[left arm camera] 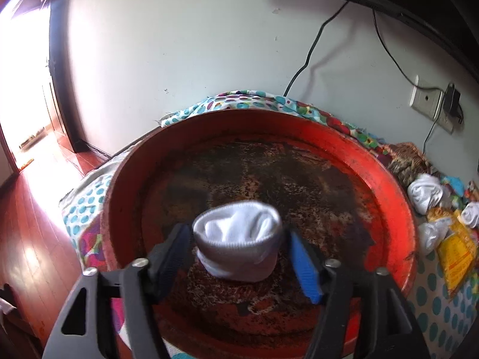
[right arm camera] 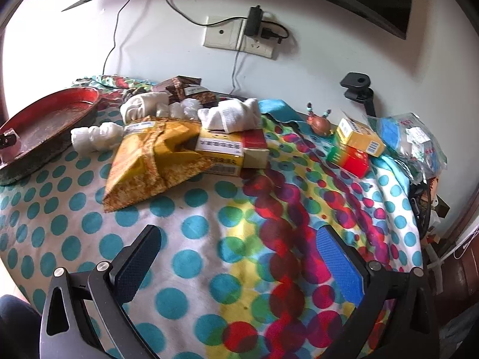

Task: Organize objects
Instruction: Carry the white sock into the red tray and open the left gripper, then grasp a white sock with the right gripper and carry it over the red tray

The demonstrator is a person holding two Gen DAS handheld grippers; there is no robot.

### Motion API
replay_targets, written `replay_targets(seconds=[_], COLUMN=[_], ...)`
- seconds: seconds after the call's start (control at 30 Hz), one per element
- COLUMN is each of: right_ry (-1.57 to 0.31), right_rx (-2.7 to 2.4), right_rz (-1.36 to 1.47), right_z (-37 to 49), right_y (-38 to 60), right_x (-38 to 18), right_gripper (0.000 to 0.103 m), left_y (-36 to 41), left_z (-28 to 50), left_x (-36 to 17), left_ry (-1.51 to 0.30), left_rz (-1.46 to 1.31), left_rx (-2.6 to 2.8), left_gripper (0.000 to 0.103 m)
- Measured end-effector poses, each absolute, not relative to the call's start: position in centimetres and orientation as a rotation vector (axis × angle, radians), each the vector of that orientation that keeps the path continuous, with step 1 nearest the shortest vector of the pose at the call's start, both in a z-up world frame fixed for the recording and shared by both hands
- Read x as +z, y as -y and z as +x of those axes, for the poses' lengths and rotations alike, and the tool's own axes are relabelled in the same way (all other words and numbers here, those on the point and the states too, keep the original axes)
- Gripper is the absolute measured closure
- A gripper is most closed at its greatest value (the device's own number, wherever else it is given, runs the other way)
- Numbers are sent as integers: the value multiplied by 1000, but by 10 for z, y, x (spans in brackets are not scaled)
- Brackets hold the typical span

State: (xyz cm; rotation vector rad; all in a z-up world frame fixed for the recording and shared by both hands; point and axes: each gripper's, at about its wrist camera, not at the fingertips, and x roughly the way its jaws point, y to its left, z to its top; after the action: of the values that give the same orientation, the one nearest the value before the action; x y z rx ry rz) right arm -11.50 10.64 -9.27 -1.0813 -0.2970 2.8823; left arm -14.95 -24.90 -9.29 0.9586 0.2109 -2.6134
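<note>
Your left gripper (left arm camera: 236, 239) sits over the round red tray (left arm camera: 386, 173), its jaws spread with a rolled white sock (left arm camera: 236, 239) between them; the pads stand just beside the sock on either side, and you cannot tell from this view whether they press it or whether it rests on the tray's dark, worn floor. The tray lies on the polka-dot cloth (left arm camera: 86, 203) at the left end of the table, close to the wall. To its right, more balled white socks (left arm camera: 426, 193) lie beside a yellow packet (left arm camera: 458, 254). Your right gripper (right arm camera: 236, 257) hangs wide open and holds nothing, above a bare stretch of the cloth near you. Beyond it, a gold fabric pouch (right arm camera: 149, 164) leans against a yellow and red box (right arm camera: 233, 149), with a folded white sock (right arm camera: 230, 115) on top of that box. Farther right, a small brown crab figure (right arm camera: 320, 124) stands near a yellow box (right arm camera: 359, 137) stacked on a red and green box (right arm camera: 348, 157), and a clear plastic bag (right arm camera: 410, 137) sits at the far right edge.
</note>
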Motion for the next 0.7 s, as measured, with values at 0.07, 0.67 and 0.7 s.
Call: replay_targets(seconds=[0.07, 0.67, 0.7], right_ry=[315, 167, 165], right_rx=[2897, 2920, 2921], right_rz=[-1082, -1023, -1029], right_z=[-117, -228, -238], right_y=[-97, -110, -111], right_x=[-91, -62, -63], right_gripper=[0, 0, 2], left_y=[245, 169, 167], left_z=[-143, -18, -13], left_x=[-87, -59, -61], left_ry=[-157, -209, -258], left_rz=[905, 820, 801], left_rx=[-2631, -2918, -2939], left_gripper=[19, 12, 12])
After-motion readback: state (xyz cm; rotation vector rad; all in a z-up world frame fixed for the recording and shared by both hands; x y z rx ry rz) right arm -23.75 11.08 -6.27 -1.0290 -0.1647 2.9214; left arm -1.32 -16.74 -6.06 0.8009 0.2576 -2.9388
